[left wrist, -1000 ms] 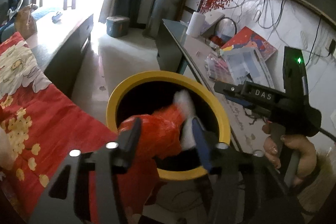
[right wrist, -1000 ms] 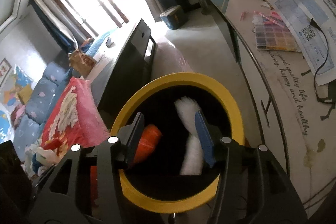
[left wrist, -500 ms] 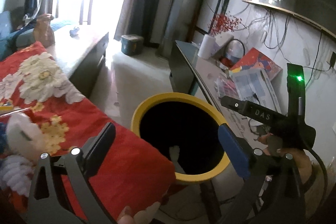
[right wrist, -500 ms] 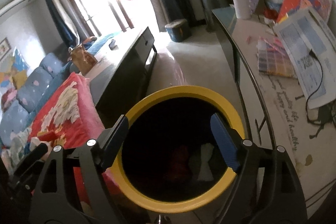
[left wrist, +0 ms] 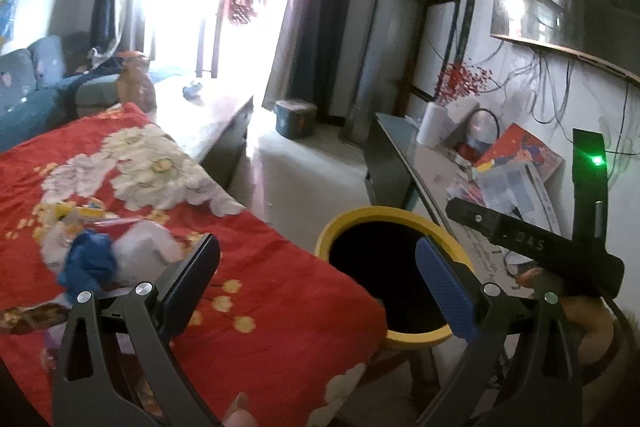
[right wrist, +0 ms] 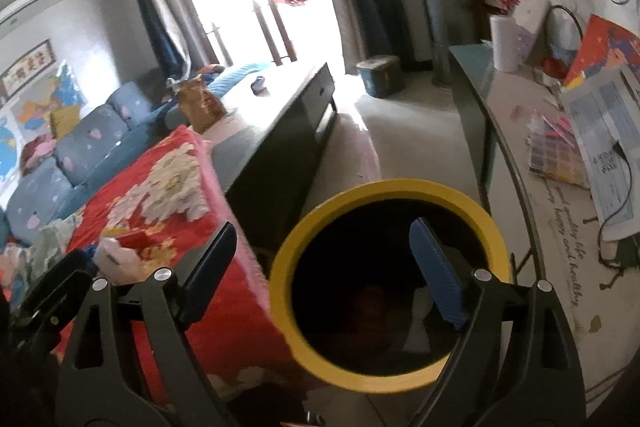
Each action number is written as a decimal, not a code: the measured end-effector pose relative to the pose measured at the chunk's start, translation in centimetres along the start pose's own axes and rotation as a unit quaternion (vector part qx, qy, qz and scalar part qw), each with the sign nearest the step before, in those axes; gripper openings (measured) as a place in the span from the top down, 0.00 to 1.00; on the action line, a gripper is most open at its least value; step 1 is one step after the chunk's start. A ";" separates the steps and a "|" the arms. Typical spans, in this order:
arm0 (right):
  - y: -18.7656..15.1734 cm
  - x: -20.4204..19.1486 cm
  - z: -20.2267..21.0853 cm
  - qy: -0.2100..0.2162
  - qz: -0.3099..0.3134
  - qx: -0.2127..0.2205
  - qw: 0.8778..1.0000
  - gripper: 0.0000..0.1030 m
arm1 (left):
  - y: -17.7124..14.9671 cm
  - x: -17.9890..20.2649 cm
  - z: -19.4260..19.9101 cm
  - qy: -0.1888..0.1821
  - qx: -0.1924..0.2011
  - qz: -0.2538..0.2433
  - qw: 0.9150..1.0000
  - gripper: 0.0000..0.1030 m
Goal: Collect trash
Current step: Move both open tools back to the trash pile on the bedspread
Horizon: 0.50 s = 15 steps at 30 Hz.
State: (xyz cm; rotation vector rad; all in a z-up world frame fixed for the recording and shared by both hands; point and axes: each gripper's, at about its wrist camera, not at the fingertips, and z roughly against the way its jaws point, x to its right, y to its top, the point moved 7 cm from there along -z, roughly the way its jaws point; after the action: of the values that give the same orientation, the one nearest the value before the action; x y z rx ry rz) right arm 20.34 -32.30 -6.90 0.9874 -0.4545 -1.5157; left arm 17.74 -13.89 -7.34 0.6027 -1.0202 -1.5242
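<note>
Both claws are spread and hold nothing. The right claw (right wrist: 324, 263) hangs over the yellow-rimmed trash bin (right wrist: 384, 187), where a red lump and a white scrap (right wrist: 420, 323) lie at the bottom. The left claw (left wrist: 316, 283) points between the bin (left wrist: 360, 217) and the red floral blanket (left wrist: 280, 291), where a blue wad (left wrist: 88, 263) and white wrapper (left wrist: 140, 243) lie.

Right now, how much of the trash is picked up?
Some is done: red and white scraps lie inside the yellow bin. Nothing is in hand; both grippers, left and right, have open, empty jaws. Left: the blue wad and white scraps on the red blanket.
</note>
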 end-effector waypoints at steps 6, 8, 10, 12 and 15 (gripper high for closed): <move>-0.2 -2.4 0.6 0.018 0.020 0.002 1.000 0.22 | 0.3 -1.6 1.8 0.022 0.015 0.005 1.000 0.07; -0.4 -3.1 0.7 0.024 0.025 0.001 0.999 0.22 | 0.3 -2.1 2.2 0.027 0.019 0.008 0.999 0.07; -0.5 -3.7 0.8 0.029 0.031 0.000 0.999 0.22 | 0.4 -2.7 2.7 0.034 0.023 0.011 0.999 0.07; -0.7 -4.5 0.9 0.035 0.038 -0.001 0.999 0.22 | 0.5 -3.3 3.2 0.041 0.026 0.014 0.999 0.07; -1.0 -5.8 1.2 0.048 0.046 -0.001 0.998 0.22 | 0.5 -4.6 4.1 0.052 0.032 0.021 0.998 0.07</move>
State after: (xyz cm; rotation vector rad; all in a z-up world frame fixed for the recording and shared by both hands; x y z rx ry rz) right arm 18.34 -26.91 -5.11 1.0191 -0.4242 -1.3798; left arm 15.64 -8.37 -5.61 0.6953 -0.9988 -1.4125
